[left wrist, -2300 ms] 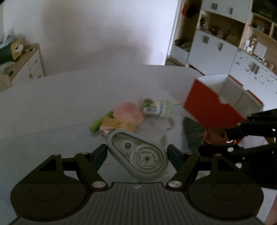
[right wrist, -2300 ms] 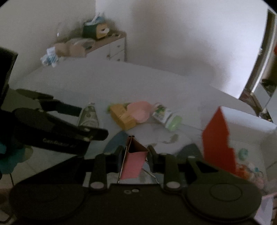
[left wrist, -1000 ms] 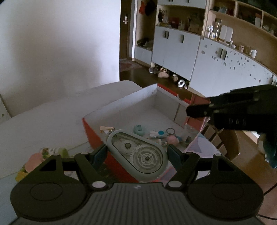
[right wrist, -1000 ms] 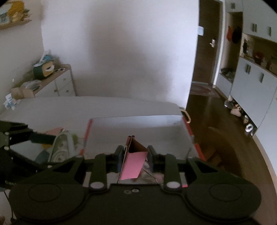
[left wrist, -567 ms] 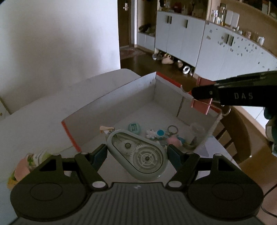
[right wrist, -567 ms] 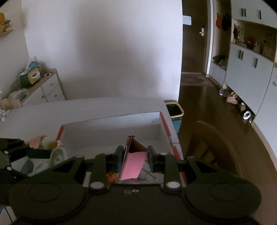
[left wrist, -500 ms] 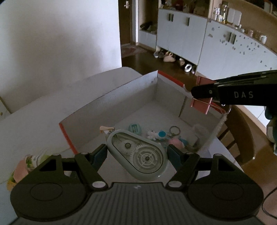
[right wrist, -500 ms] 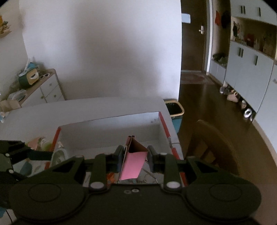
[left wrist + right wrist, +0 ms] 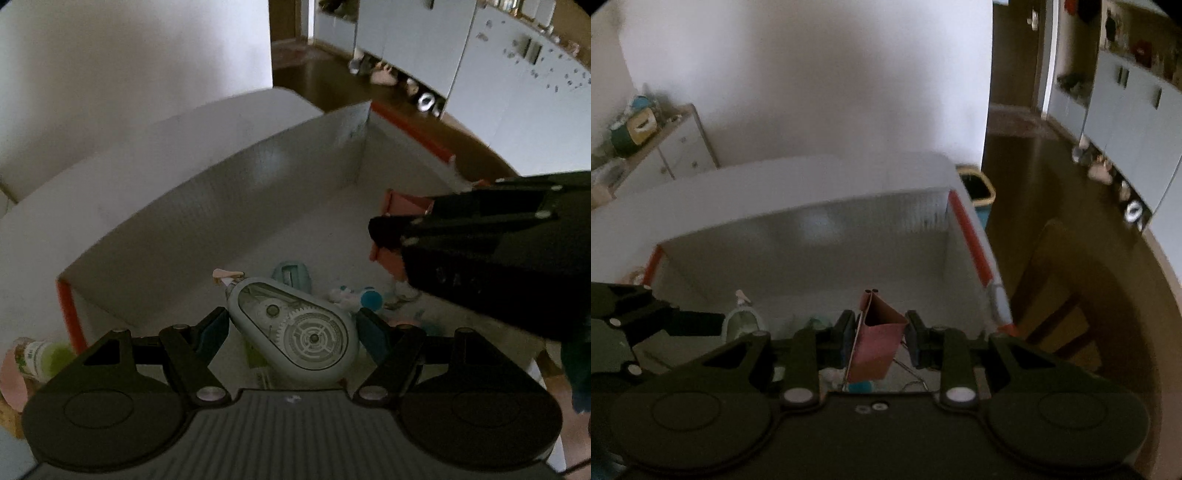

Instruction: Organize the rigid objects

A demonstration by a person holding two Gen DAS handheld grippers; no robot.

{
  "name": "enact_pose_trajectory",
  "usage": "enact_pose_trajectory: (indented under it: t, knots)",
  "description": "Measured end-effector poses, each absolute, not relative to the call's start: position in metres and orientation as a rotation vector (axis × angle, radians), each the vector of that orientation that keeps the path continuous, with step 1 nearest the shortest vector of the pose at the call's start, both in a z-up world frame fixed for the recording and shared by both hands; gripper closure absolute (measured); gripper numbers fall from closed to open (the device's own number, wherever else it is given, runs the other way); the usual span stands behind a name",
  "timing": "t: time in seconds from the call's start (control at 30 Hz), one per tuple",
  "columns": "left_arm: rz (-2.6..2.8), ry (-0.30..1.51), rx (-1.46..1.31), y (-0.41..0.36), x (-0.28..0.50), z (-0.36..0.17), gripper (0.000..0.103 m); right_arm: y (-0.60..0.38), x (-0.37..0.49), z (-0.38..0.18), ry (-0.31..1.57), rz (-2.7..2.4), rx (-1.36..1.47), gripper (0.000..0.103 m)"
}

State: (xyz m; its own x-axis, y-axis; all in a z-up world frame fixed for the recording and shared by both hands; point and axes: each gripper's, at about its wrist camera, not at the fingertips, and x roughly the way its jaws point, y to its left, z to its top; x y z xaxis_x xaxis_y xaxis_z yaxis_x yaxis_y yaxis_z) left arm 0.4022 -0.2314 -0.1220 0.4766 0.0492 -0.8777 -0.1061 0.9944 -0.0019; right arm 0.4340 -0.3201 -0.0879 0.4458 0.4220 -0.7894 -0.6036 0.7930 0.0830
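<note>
At the far left of my left-hand view, outside the box, a small bottle (image 9: 38, 356) with a white label and green end lies on the table (image 9: 110, 155); its print is too blurred to read. Next comes the orange outer corner of the cardboard box (image 9: 258, 177), white inside, open at the top.

My left gripper (image 9: 293, 328) is clamped on a correction tape dispenser (image 9: 295, 328): pale grey-green, teardrop-shaped, with a clear window showing white gears and a spool, and a small pinkish tip pointing away from me. I hold it just above the box's near-left part. No brand shows on it.

On the box floor beyond it lie a small teal item (image 9: 291, 271) and a white-and-blue trinket (image 9: 354, 295), both too blurred to name.

To the right, my right gripper (image 9: 879, 338) is closed on a pink binder clip (image 9: 875, 347), its folded body upright between the fingers and its wire handles trailing below. It hangs over the box's right side, above the floor. The lettering on that gripper's black flank is too dark to make out.

Past the box stand a wooden chair (image 9: 1060, 295) and grey-blue cabinets (image 9: 1130, 96).
</note>
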Motion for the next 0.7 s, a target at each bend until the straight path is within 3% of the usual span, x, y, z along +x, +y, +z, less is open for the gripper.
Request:
enact_pose_trajectory:
  t: [0.7]
  knots:
    - [0.093,1.196,-0.051,-0.236,0.422,-0.152,0.027,-0.304,0.445,-0.108,1.081,0.589,-0.276,0.072]
